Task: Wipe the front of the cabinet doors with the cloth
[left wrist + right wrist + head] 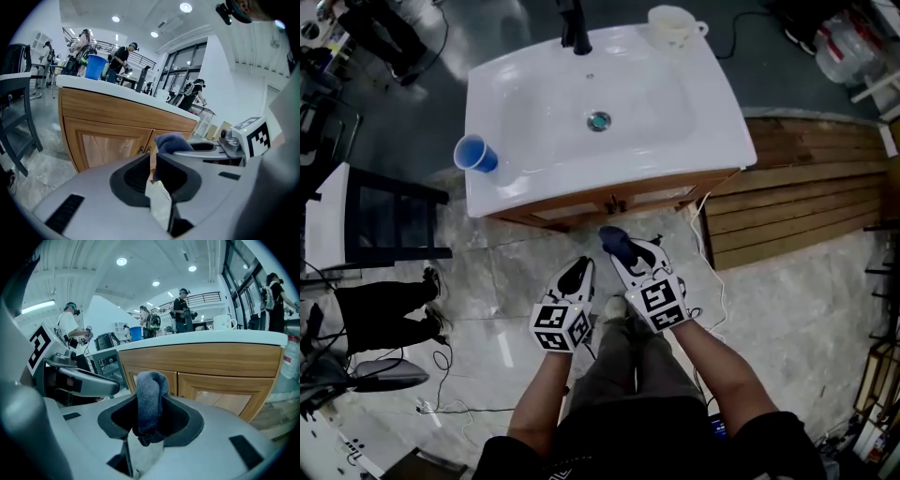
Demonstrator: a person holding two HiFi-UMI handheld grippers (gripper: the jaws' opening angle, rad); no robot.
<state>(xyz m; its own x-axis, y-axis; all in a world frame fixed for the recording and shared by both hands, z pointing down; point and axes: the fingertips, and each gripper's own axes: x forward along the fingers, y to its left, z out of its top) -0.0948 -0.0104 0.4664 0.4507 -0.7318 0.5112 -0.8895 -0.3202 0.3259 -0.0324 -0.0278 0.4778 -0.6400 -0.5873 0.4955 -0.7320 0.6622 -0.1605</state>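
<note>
The wooden cabinet doors (pixel 614 202) sit under a white sink top (pixel 712 112), straight ahead of me. My right gripper (pixel 625 251) is shut on a dark blue cloth (pixel 613 240), held a short way in front of the doors without touching them. In the right gripper view the cloth (pixel 150 397) stands folded upright between the jaws, with both door panels (pixel 220 390) behind it. Just to its left, my left gripper (pixel 579 270) is shut with nothing in it. Its own view shows the left door (pixel 110 145) and the cloth (pixel 171 140) to the right.
A blue cup (pixel 475 154), a white mug (pixel 672 26) and a black faucet (pixel 576 28) are on the sink top. A black chair (pixel 389 220) stands left, wooden planks (pixel 806 197) lie right, and a white cable (pixel 709 255) hangs by the cabinet's right corner. A person's legs (pixel 384 305) are at left.
</note>
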